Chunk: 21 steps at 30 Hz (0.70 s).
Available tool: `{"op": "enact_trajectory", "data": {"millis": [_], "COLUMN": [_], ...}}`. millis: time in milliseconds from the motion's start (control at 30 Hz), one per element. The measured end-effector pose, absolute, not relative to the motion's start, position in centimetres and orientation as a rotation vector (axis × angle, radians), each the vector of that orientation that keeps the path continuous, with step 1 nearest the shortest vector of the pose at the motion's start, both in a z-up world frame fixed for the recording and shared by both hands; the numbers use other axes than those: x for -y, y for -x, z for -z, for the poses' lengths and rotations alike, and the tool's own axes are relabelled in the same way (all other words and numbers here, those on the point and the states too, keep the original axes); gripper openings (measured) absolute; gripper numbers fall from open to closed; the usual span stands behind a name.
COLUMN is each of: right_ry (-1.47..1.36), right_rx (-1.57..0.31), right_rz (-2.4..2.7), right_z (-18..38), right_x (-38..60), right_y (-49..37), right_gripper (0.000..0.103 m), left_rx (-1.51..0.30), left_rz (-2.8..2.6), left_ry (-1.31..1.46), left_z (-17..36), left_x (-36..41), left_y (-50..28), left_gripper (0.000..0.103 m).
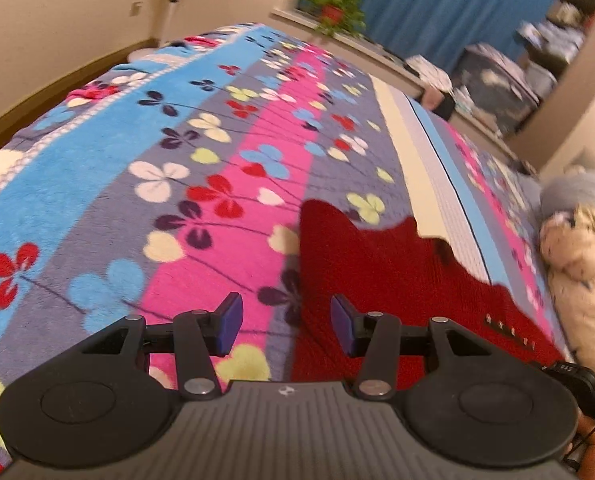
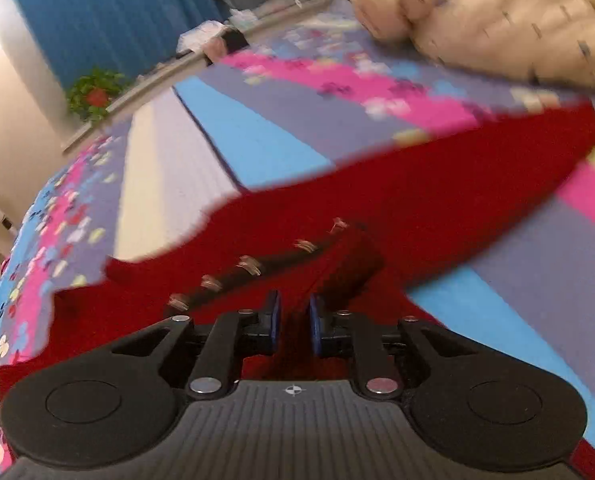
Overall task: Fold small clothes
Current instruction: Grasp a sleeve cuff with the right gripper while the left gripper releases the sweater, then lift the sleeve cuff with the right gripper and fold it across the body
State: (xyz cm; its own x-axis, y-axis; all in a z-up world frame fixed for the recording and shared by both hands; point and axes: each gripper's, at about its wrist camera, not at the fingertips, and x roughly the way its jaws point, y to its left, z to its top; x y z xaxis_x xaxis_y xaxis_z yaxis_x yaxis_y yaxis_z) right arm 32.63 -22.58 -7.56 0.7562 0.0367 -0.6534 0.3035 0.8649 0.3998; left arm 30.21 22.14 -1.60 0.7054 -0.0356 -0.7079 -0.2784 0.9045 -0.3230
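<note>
Garment: I see a red knit cardigan (image 2: 397, 208) lying spread on the bed's floral fleece blanket (image 1: 145, 152), with its button placket (image 2: 249, 266) running up from my right claw.
Right claw: my right claw (image 2: 295, 322) is pressed nearly together, pinching a raised fold of the red knit beside the placket.
Left claw: my left claw (image 1: 285, 322) is spread, gripping nothing; it hovers over the cardigan's left edge (image 1: 303, 264), with one pad over blanket and one over knit.
Risk, slip: I judge the pinch shallow; a fast pull could drag the knit free.
Risk, bunching: lifting with one claw only may skew the fold.
Risk, blur: the right view is smeared, so edges are uncertain.
View difference: the right wrist view shows the pinch and a long stretched panel; the left wrist view shows the free edge, a cream padded jacket (image 1: 585, 264) and a potted plant (image 1: 333, 12).
</note>
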Motion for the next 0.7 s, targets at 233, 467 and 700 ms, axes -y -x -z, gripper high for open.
{"op": "enact_trajectory", "data": {"millis": [233,467,700], "right_ry": [-0.509,-0.56,-0.592], "right_rx": [-0.639,-0.609,-0.719], "right_rz": [-0.006,-0.055,-0.02], "right_z": [10.1,8.3,9.7], "right_x": [25.4,25.9,27.2], "right_y": [-29.8,-32.7,-34.7], "right_gripper": [0.036,0.046,0.025], "left_rx": [-0.83,-0.78,-0.834], "left_rz": [-0.069,-0.038,-0.052], "left_ry": [0.237,0.11,0.001], "left_z": [4.1,6.2,8.6], "left_x": [-18.0,-16.3,-15.5], "left_y": [-30.9,-31.3,-31.9], "left_gripper": [0.054,0.054,0.064]}}
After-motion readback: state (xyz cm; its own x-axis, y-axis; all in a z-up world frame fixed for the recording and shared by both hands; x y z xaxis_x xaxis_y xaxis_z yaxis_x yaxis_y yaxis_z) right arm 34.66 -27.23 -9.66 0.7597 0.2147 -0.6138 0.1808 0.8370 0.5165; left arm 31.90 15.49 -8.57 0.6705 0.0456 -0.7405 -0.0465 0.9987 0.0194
